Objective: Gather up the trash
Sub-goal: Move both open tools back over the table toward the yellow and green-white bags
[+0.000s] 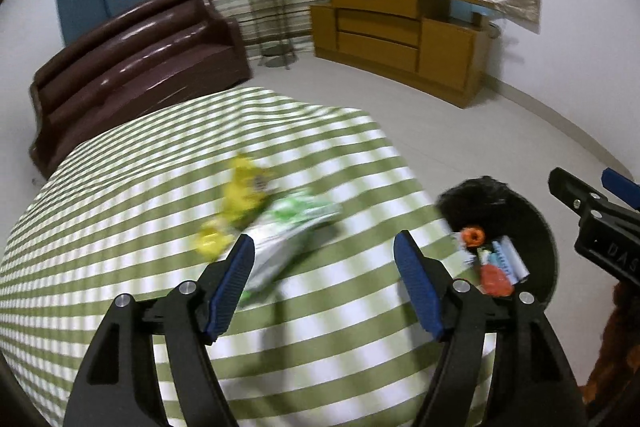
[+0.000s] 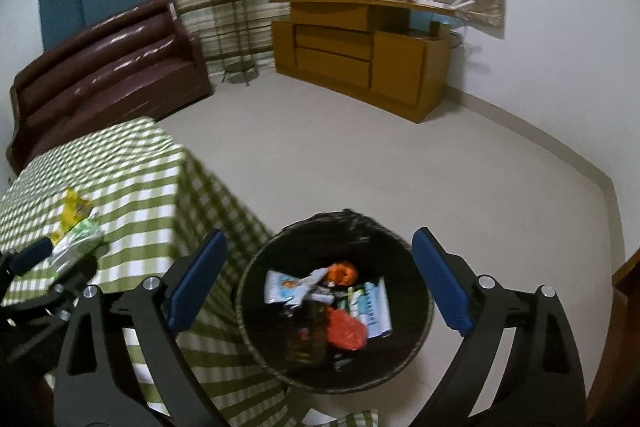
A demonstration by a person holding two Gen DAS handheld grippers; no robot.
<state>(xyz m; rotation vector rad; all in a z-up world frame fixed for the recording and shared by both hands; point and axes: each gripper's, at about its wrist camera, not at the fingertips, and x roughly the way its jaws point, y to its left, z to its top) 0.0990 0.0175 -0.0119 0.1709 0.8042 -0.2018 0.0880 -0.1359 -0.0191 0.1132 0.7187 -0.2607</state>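
Since the black-lined wastebasket [image 2: 336,311] on the floor just beside the table [image 1: 120,227] already holds several wrappers, I judge the collecting well under way but not finished; inside it I see a crumpled red-orange plastic wrapper [image 2: 346,331], a flat white and blue packet [image 2: 280,285] and a pale printed sachet [image 2: 374,307], all thin, creased film; two pieces are left on the table: a yellow wrapper [image 1: 242,193], crinkled and glossy, and touching it a green and white plastic packet [image 1: 288,235], soft, flattened and longer than wide, though both are blurred in my left view; my left gripper [image 1: 324,255] has its jaws spread wide and empty, the near end of the green packet lying just at the left pad; my right gripper [image 2: 318,273] hangs over the wastebasket with jaws likewise spread, holding nothing; the tablecloth is a smooth green and white check that drapes over the table's edge; the basket is round with a woven-looking rim and a shiny black liner.
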